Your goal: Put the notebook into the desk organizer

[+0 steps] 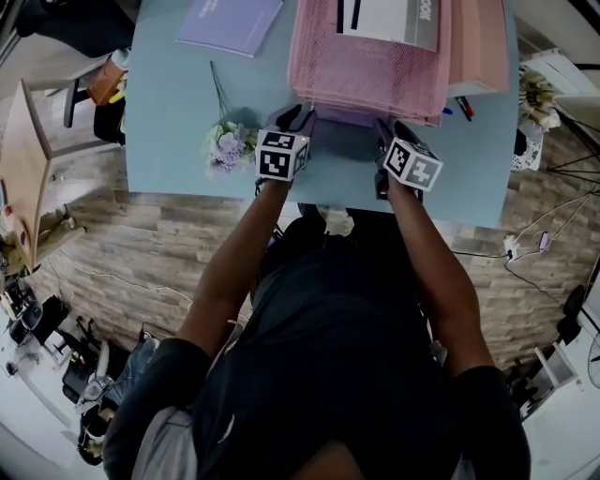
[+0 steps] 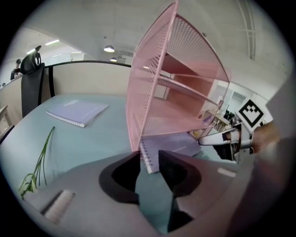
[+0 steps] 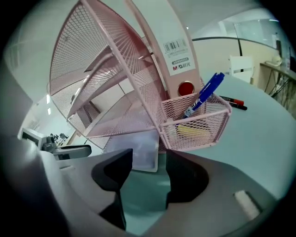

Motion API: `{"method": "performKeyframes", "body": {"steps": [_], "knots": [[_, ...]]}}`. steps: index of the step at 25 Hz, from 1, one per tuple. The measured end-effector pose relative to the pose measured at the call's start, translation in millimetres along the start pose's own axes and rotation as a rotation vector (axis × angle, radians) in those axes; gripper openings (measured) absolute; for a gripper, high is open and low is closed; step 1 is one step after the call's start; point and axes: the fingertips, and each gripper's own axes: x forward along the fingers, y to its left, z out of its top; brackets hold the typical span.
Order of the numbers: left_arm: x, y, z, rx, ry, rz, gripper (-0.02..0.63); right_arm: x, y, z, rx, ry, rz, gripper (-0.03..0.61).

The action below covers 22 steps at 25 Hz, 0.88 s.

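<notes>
Item: spiral notebook (image 2: 172,149), lilac cover, lying flat in the lowest tier of the pink mesh desk organizer (image 1: 367,77) on the pale blue counter (image 1: 169,112). Position: mostly inside the organizer, with its near edge and one spiral-bound corner sticking out of the open front. Long axis: appears to run front to back, with the spiral edge along the organizer's left wall and pointing out toward the person. Left hand-held gripper (image 2: 149,157): just outside the organizer's front left corner, jaws narrowly apart, the spiral corner directly ahead of the tips and apparently not clamped. Right hand-held gripper (image 3: 148,155): at the organizer's front right, beside its pen basket (image 3: 196,122), jaws spread wide and empty, the notebook's other near corner straight ahead. Judgement: both are about equally near, so the remaining move looks like a straight push inward along the long axis. Also listed: a second notebook (image 1: 230,21), lying well to the organizer's left.
</notes>
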Motion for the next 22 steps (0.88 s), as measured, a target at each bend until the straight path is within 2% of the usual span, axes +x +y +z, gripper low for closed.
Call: {"method": "performKeyframes", "body": {"steps": [7,13,18,22], "knots": [[-33,-3,9,0.010,-0.058,-0.014,0.149,-34,13,16,-0.019,-0.082,0.043,0.207],[-65,-8,19,0.049,-0.103,-0.045,0.149,-67,45,21,-0.055,-0.136,0.152,0.206],[-106,-13,30,0.103,-0.149,-0.080,0.149,-115,91,36,-0.169,-0.229,0.237,0.195],[-147,-14,50,0.127,-0.219,-0.093,0.149,-159,127,55,-0.250,-0.320,0.285,0.163]]}}
